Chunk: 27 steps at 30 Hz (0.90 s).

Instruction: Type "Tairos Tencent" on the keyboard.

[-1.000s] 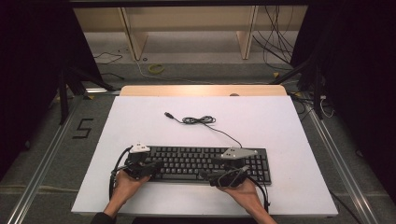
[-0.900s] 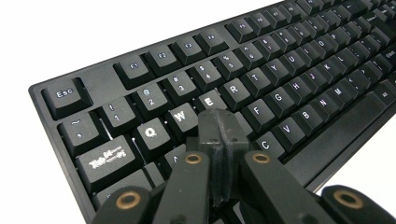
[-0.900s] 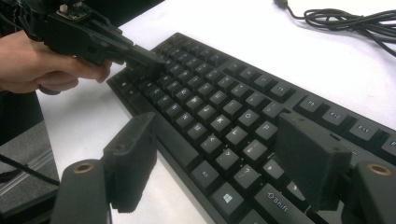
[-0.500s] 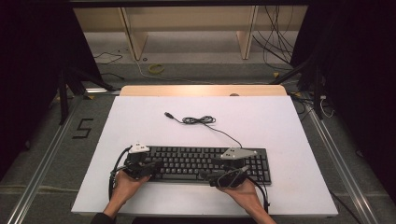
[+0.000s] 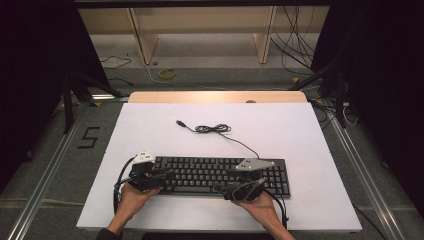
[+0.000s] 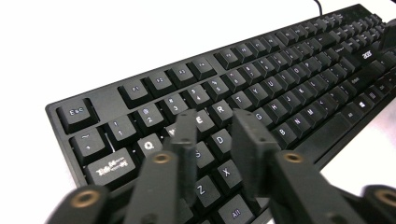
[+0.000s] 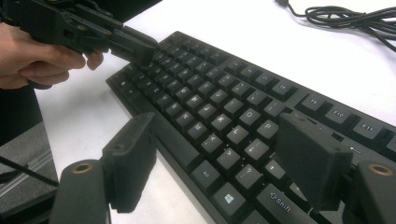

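Note:
A black keyboard (image 5: 220, 175) lies near the front of the white table, and its cable (image 5: 212, 129) is coiled behind it. My left gripper (image 5: 169, 175) hovers over the keyboard's left end. In the left gripper view its jaws (image 6: 215, 128) stand a little apart above the letter keys (image 6: 289, 84), having just been opening, with nothing between them. My right gripper (image 5: 222, 189) reaches over the front edge near the middle. Its jaws (image 7: 219, 144) are wide open above the keys (image 7: 224, 107). The left gripper (image 7: 135, 46) is also in that view.
The white table top (image 5: 280, 130) has bare room behind and to the right of the keyboard. A wooden strip (image 5: 215, 96) runs along its far edge. Beyond it the floor holds loose cables and a yellow ring (image 5: 167, 73).

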Available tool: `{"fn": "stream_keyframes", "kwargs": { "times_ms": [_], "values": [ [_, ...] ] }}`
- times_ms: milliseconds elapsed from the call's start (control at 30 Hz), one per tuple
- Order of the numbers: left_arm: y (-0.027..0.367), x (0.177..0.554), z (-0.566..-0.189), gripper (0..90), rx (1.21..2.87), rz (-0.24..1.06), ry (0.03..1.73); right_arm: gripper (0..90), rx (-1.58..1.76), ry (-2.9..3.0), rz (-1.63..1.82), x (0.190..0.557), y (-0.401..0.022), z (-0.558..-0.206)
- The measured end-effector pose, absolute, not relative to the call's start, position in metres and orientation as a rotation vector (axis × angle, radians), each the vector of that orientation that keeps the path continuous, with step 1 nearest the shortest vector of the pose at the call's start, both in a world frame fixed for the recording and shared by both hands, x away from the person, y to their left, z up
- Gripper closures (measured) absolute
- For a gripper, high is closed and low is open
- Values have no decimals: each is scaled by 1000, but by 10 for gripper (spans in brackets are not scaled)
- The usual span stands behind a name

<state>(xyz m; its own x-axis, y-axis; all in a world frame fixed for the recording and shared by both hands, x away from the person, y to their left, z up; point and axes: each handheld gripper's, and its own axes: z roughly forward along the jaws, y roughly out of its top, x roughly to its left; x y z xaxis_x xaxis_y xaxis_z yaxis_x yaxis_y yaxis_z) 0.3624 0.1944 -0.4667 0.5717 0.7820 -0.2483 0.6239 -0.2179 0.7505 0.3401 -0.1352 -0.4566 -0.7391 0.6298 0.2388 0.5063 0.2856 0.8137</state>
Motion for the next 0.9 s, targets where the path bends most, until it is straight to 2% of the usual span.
{"fn": "stream_keyframes", "kwargs": {
  "times_ms": [433,900],
  "values": [
    [199,360,-464,458,1905,232,1147,298,1071,2417,1457,341,-133,-456],
    [207,352,-460,358,1865,236,1156,298,1063,2432,1459,346,-126,-456]
  ]
}}
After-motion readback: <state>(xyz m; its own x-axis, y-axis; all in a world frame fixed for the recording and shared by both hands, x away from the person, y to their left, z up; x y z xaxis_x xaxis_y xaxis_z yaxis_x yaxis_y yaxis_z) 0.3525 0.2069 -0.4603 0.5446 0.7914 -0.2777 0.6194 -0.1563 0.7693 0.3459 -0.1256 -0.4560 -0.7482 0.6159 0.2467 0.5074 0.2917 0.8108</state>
